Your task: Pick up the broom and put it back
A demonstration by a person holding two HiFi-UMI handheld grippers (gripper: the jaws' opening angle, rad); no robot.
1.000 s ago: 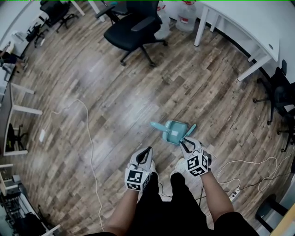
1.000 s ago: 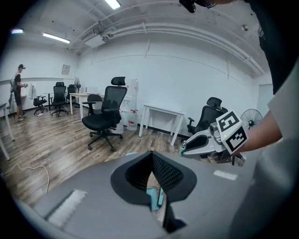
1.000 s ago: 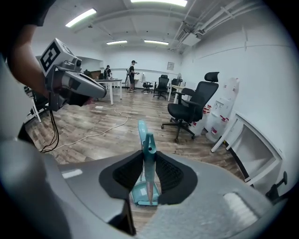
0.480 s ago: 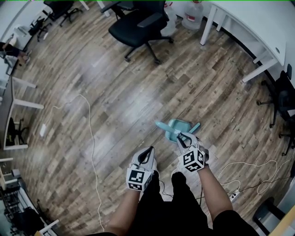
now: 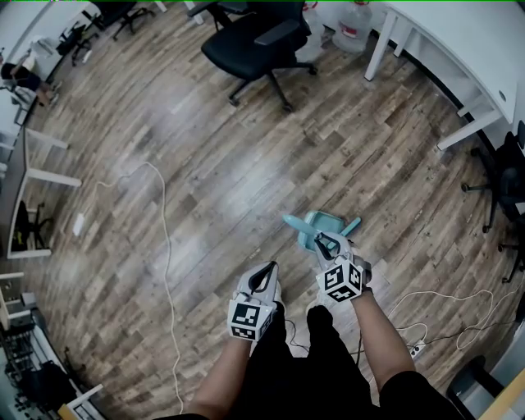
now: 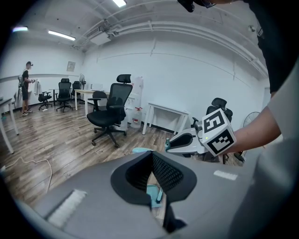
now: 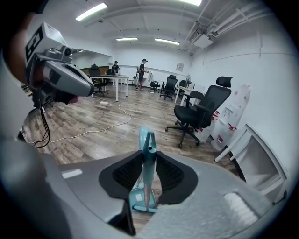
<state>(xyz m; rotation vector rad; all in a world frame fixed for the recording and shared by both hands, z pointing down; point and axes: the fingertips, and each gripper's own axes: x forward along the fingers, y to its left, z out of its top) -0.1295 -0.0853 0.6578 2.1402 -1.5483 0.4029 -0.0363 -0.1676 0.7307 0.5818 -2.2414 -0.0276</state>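
I look down on a wide wooden floor (image 5: 205, 189), with a white desk (image 5: 459, 41), a black office chair (image 5: 254, 41) and a white cable (image 5: 164, 246) well apart from my grippers. My right gripper (image 5: 326, 244) is clamped on the teal broom (image 7: 148, 149) handle, and my left gripper (image 5: 268, 271) is closed on nothing beside it. The water jugs' (image 5: 353, 25) labels are too small to read.

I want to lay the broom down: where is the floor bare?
Bare floor lies between the white cable and the dustpan, and ahead up to the black chair. It is crowded right of the person's legs, around the power strip, and by the desk at upper right.
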